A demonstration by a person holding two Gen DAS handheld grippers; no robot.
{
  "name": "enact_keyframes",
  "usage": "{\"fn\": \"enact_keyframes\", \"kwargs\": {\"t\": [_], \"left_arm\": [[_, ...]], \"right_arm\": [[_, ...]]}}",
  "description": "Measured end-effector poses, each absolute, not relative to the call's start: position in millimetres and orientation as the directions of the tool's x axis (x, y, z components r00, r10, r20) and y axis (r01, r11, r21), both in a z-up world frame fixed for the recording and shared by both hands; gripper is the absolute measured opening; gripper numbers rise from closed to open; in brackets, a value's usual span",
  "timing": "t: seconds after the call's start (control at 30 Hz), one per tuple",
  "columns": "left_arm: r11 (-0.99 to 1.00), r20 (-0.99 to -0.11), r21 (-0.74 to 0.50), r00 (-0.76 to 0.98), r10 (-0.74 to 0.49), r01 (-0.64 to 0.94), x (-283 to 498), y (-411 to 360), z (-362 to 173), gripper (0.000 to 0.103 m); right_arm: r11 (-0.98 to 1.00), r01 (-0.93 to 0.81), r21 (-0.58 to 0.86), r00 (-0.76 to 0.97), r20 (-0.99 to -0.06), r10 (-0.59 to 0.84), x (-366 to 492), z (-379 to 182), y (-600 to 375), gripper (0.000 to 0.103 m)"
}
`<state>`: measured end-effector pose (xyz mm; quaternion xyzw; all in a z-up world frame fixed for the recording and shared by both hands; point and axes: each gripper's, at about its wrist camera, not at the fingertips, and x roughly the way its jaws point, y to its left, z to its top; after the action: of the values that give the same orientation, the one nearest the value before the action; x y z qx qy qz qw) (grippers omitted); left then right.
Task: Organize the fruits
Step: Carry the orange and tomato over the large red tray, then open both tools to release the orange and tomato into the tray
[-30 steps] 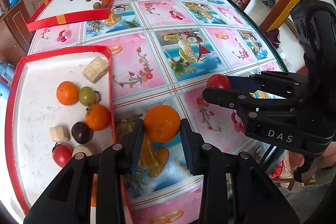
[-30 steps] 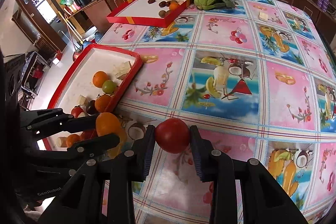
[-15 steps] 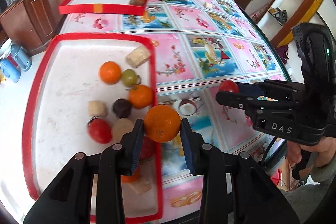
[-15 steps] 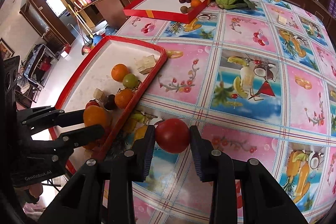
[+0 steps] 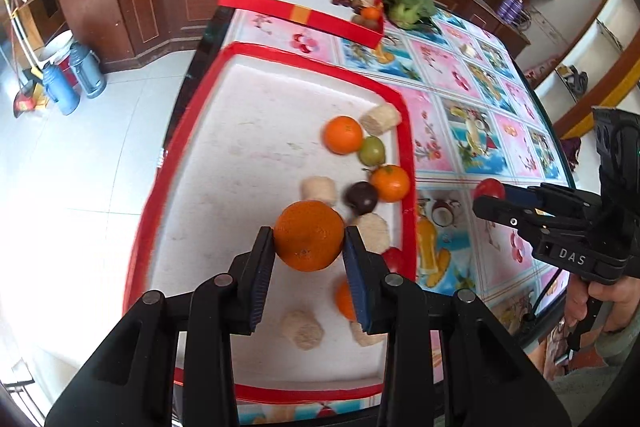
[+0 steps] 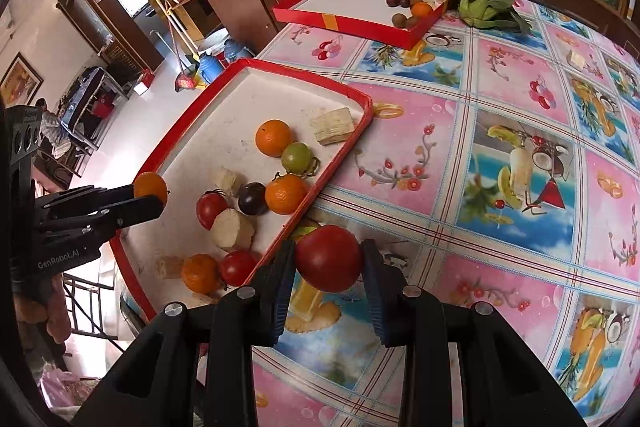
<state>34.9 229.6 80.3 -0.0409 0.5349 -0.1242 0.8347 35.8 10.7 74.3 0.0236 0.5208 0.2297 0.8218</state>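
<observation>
Orange (image 5: 309, 241) pinched between blue pads of left gripper (image 5: 309, 259), held above white floor of near red tray (image 5: 188, 131). Round, no clear long axis; small dimple faces camera, low on fruit. Red tomato (image 6: 329, 258) clamped in right gripper (image 6: 329, 267), over patterned tablecloth (image 6: 500, 107) just beside tray's right rim. Round too; which way it points cannot be told. Loose in tray: two oranges, green fruit (image 6: 296, 157), dark plum (image 6: 252, 198), tomatoes, pale chunks. Far red tray (image 6: 344, 19) well apart, near leafy greens (image 6: 480, 1).
</observation>
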Motion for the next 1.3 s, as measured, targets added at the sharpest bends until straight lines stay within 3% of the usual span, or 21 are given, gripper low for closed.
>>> {"fn": "enact_keyframes", "kwargs": {"t": [0.6,1.3], "left_arm": [[0.957,-0.893,-0.209,0.36,-0.271,0.201,86,215,64,0.032],[0.94,-0.912,-0.246,0.272,-0.308,0.238,133,211,27,0.032]], "right_arm": [[0.881,-0.397,0.258,0.359,-0.839,0.408,76,91,50,0.033],[0.89,-0.338,0.304,0.291,-0.866,0.407,165,59,87,0.034]]}}
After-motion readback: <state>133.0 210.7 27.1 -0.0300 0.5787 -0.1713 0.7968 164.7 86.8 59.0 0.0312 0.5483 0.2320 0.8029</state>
